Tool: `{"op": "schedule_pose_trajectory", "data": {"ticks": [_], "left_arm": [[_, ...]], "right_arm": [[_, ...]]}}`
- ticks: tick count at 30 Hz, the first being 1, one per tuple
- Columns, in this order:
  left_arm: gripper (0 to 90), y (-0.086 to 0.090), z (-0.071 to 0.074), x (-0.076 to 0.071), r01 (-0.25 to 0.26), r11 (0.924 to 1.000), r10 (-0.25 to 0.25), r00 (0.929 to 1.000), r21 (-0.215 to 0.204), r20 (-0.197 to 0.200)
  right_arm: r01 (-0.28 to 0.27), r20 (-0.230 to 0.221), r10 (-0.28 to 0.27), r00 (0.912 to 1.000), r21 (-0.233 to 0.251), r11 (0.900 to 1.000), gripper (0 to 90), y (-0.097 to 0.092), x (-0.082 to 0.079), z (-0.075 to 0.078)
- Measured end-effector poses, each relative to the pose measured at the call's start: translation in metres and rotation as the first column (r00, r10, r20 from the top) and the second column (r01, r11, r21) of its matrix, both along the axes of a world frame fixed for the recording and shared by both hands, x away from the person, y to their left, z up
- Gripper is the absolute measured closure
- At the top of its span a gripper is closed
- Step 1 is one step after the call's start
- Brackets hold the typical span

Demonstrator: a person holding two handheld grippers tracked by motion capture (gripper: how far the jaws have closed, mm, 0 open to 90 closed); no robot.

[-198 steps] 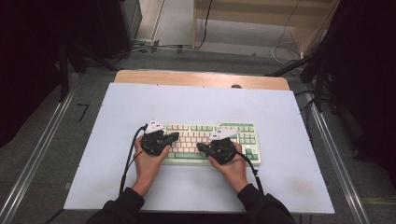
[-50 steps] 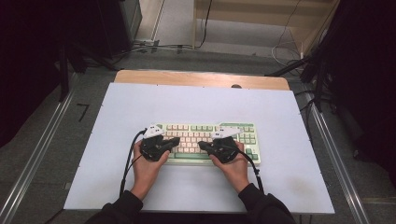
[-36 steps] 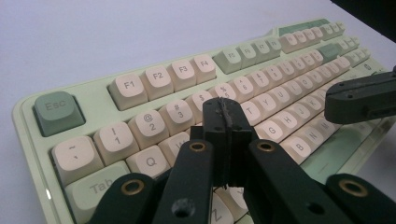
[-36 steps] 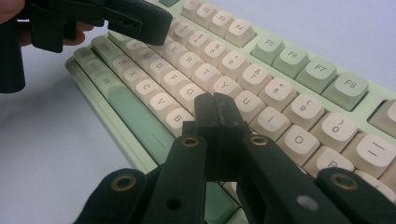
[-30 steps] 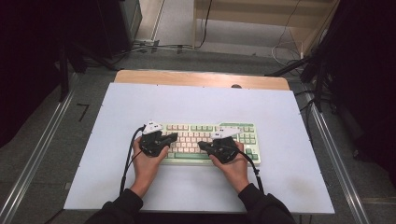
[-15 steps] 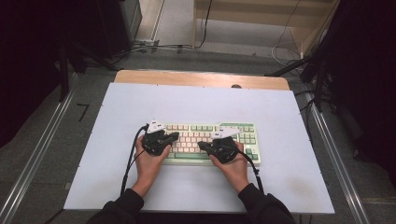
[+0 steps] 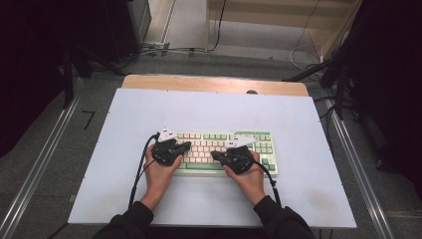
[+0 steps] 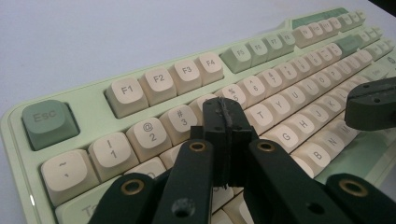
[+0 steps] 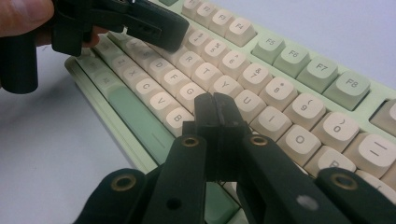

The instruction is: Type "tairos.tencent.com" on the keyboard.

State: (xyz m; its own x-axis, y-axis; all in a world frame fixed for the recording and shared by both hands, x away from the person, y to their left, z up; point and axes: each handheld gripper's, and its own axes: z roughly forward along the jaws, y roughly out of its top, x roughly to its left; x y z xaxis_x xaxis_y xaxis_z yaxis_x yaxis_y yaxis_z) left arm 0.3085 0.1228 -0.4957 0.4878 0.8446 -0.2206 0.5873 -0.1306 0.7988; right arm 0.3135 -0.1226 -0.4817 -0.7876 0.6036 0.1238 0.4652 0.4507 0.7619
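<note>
A pale green keyboard [image 7: 259,138] with cream and green keys lies on the white table top. My left gripper [image 7: 186,146] hovers over its left half, jaws shut with nothing between them. In the left gripper view the closed tips [image 8: 225,112] sit over the keys around 4, 5, R [image 8: 233,93]. My right gripper [image 7: 214,155] is over the middle, also shut and empty. In the right gripper view its tips [image 9: 215,109] hang above the H, J keys near the green space bar [image 9: 135,114]. Whether either tip touches a key I cannot tell.
The white board [image 7: 209,112] covers a wooden table whose far edge [image 7: 214,83] shows. Metal rails [image 7: 40,169] run along both sides. Cables [image 7: 303,50] lie on the floor beyond. A cable [image 7: 137,174] trails from the left gripper.
Both hands stay over the keyboard; the left gripper shifts only slightly between frames. Both jaws remain shut.
</note>
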Motion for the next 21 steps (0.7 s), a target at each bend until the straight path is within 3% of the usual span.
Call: {"op": "schedule_pose_trajectory", "data": {"ticks": [15,21], "left_arm": [[90.0,-0.0025,0.0002,-0.0005,0.007,0.9998,-0.007,1.0000,0.018,0.007],[90.0,-0.0030,-0.0014,0.0006,0.011,0.9996,-0.011,0.9999,0.025,-0.009]], "right_arm": [[-0.002,0.002,0.002,1.0000,-0.002,1.0000,87.6,0.0004,0.0000,-0.0004],[-0.002,0.002,0.002,1.0000,-0.003,1.0000,87.6,0.0003,0.0000,-0.0003]]}}
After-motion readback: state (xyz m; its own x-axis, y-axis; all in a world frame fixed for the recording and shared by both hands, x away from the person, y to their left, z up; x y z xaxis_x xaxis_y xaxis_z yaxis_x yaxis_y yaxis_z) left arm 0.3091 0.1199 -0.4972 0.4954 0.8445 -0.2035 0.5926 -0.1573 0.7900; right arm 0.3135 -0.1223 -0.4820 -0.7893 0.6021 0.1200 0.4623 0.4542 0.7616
